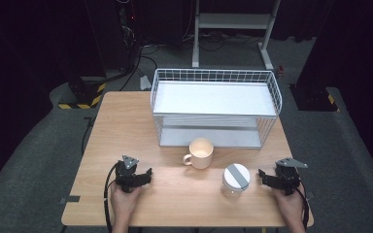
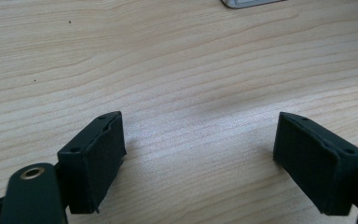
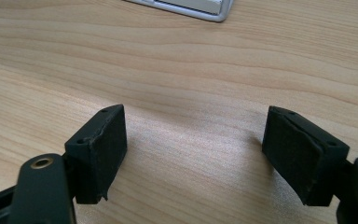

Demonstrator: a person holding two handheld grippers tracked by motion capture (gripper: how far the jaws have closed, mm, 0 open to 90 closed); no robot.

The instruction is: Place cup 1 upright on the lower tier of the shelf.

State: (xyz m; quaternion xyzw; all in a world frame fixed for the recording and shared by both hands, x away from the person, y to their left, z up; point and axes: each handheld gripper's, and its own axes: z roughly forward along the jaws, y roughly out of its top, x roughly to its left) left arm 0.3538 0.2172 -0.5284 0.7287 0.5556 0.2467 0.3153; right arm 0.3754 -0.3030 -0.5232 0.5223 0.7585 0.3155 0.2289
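Jar (image 1: 235,179), near front edge of table (image 1: 126,121): we judge it light, smooth, slippery; we grip round body under lid. Left gripper (image 1: 135,177), right gripper (image 1: 272,179): both wide, empty.

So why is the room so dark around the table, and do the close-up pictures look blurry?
High view: light falls on the table, floor beyond goes black. Left gripper view: wood grain sharp, near jaws soft, a pale sheen between them. Right gripper view: much the same, faint shadows beside the pads.
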